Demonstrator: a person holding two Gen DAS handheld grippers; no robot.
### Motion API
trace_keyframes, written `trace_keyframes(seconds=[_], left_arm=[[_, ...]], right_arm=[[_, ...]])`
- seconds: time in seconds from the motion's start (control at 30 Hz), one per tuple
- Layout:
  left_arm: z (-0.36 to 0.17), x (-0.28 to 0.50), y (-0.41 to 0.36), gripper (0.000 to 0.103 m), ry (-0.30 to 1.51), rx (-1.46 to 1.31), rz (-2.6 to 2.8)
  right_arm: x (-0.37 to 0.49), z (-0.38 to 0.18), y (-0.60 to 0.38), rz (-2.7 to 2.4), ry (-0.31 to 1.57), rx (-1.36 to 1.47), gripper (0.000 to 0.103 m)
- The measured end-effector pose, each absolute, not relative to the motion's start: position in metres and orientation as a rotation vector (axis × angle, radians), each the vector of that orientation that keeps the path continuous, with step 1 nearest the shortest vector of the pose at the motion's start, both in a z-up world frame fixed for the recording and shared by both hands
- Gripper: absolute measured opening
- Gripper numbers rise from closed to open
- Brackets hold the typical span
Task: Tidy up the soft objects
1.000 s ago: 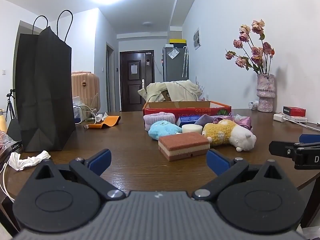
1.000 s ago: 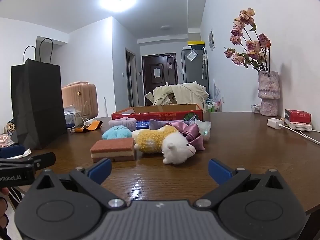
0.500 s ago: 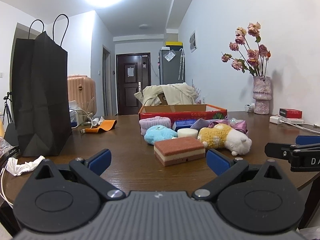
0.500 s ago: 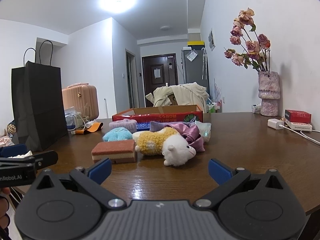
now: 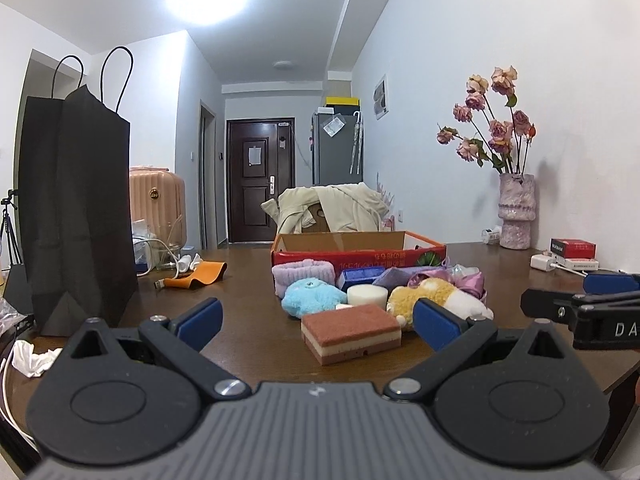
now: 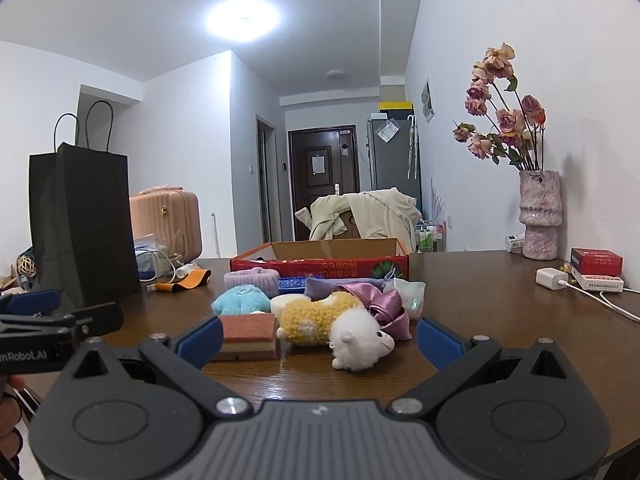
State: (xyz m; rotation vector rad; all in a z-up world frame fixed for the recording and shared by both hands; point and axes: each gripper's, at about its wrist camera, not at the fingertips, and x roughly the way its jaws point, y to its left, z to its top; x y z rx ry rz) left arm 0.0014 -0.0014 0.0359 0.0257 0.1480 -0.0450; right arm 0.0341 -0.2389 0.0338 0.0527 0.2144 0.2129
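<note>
Soft things lie in a cluster on the brown table in front of an open red cardboard box (image 5: 360, 258) (image 6: 320, 266). Nearest is a brown-and-cream sponge (image 5: 351, 333) (image 6: 248, 336). Behind it sit a blue plush (image 5: 310, 300) (image 6: 240, 300), a yellow-and-white sheep plush (image 5: 436, 302) (image 6: 340, 326), a white round puff (image 5: 367, 295), a lilac headband (image 5: 304, 274) (image 6: 252, 280) and a pink satin scrunchie (image 6: 380, 304). My left gripper (image 5: 316, 322) is open, short of the sponge. My right gripper (image 6: 320, 334) is open, short of the sheep. Both hold nothing.
A tall black paper bag (image 5: 76, 208) (image 6: 84, 224) stands on the left. Crumpled tissue (image 5: 30, 356), an orange strap (image 5: 200, 274) and cables lie near it. A vase of dried roses (image 5: 516, 212) (image 6: 538, 216), red boxes (image 6: 596, 262) and a white charger (image 6: 552, 278) are at the right wall.
Both grippers have edged closer to the cluster, and the left view has dropped lower toward the table. Both stay open; no object has moved.
</note>
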Motion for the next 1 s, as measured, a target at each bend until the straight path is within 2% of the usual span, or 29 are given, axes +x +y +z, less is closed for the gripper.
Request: trace_keyframes(seconds=[1.0], left_arm=[[0.0399, 0.0020, -0.0001, 0.103, 0.149, 0.027, -0.043]], right_arm=[[0.0358, 0.0367, -0.2384, 0.211, 0.214, 0.046, 0.103]])
